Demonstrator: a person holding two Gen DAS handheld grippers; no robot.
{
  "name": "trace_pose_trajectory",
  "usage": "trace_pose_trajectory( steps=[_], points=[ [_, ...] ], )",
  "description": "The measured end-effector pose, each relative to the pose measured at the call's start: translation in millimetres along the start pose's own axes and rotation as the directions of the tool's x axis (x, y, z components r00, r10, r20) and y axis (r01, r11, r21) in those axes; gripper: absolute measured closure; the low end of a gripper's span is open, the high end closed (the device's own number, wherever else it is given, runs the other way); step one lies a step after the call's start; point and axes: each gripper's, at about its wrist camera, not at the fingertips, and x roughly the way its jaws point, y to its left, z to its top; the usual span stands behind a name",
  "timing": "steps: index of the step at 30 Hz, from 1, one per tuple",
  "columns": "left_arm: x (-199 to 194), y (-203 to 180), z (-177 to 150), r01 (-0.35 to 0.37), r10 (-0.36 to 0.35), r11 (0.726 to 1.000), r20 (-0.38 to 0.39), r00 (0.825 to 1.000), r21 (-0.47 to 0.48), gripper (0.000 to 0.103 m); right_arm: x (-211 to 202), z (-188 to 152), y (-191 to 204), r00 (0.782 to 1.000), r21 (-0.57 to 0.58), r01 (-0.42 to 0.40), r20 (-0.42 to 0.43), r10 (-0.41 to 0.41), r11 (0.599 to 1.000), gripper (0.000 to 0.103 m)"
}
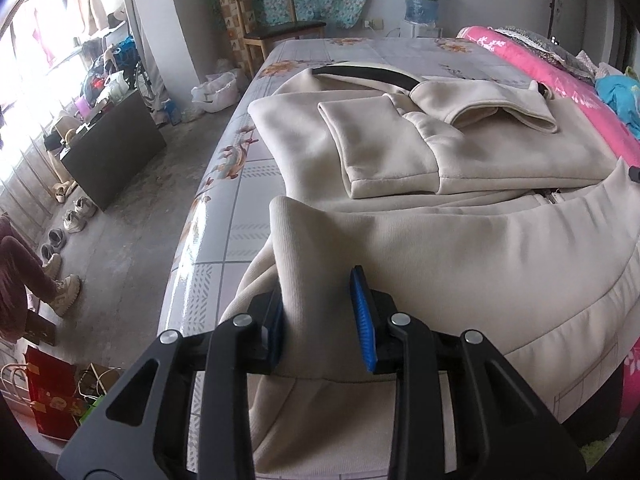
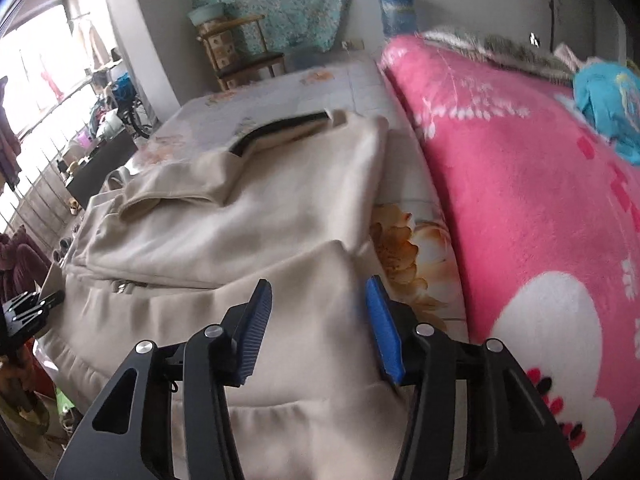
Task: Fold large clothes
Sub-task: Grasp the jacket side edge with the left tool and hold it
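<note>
A large beige zip jacket (image 1: 420, 168) lies on the bed, sleeves folded across its chest, dark-lined hood at the far end. Its near hem is lifted and folded toward the middle. My left gripper (image 1: 320, 312) stands with its blue pads wide apart around the hem's left corner, which rises between them; the fabric touches only the left pad. My right gripper (image 2: 320, 320) is open over the hem's right corner (image 2: 312, 280), the pads clear of the cloth. The jacket (image 2: 240, 216) fills the middle of the right wrist view. The left gripper's tip (image 2: 28, 312) shows at that view's left edge.
The bed has a grey floral sheet (image 1: 224, 240) with its edge at the left. A pink blanket (image 2: 520, 200) is heaped along the right side, with blue clothing (image 2: 608, 100) on it. Shoes (image 1: 68, 220), a dark cabinet (image 1: 116, 156), bags and a wooden chair (image 1: 276, 32) stand on the floor.
</note>
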Motion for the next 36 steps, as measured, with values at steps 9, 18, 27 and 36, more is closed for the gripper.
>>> trace_pose_trajectory(
  steps=[9, 18, 27, 36],
  points=[
    [1, 1, 2, 0.000, -0.001, 1.000, -0.019, 1.000, -0.019, 0.073, -14, -14, 6, 0.999, -0.059, -0.002, -0.048, -0.001, 0.998, 0.065],
    [1, 0, 3, -0.013, 0.012, 0.999, -0.023, 1.000, -0.030, 0.073, -3, -17, 37, 0.967, -0.226, 0.242, -0.021, -0.253, 0.944, 0.078],
    [1, 5, 3, 0.009, -0.010, 0.999, -0.023, 1.000, -0.046, 0.073, 0, -20, 50, 0.937, -0.281, 0.333, -0.006, -0.349, 0.900, 0.079],
    [2, 5, 2, 0.016, -0.017, 0.999, -0.020, 1.000, -0.049, 0.073, 3, -18, 52, 0.932, -0.268, 0.343, -0.022, -0.362, 0.900, 0.079]
  ],
)
